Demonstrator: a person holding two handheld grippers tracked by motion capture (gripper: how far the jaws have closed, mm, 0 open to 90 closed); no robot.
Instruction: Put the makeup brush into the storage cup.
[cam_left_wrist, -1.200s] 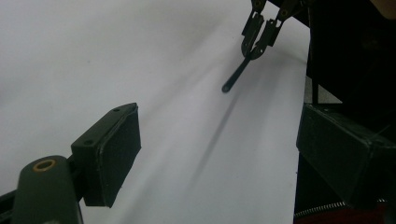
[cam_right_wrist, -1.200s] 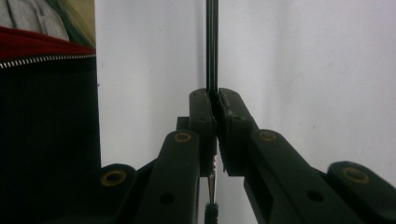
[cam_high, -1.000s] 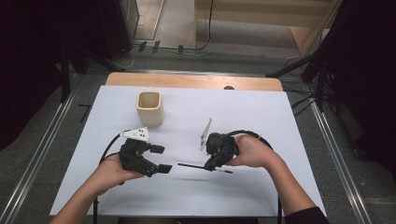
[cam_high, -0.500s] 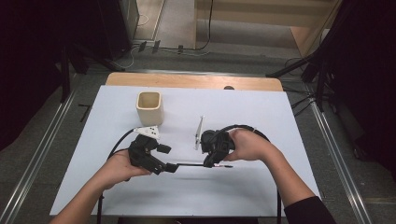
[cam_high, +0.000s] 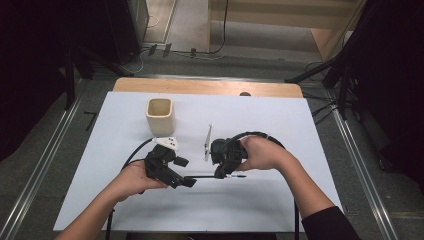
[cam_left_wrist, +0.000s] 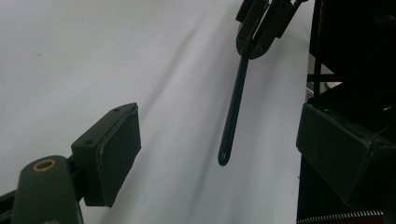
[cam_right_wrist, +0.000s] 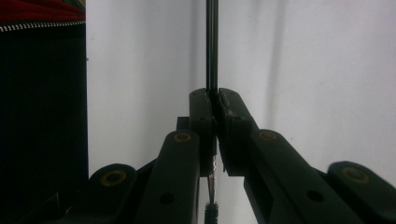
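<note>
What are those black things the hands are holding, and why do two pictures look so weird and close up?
Those are hand-held grabbers, each with two black jaws that pinch. A person holds one in each hand at a white table. The high view looks down from above. The other two pictures come from small cameras riding on the grabbers, so they look along the jaws.

The right gripper is pinched shut on a thin black stick, maybe a pen or slim brush. The left gripper is open, with the stick's free end between its jaws, not touching. On the table there is also a cream-coloured cup, away from both hands.
</note>
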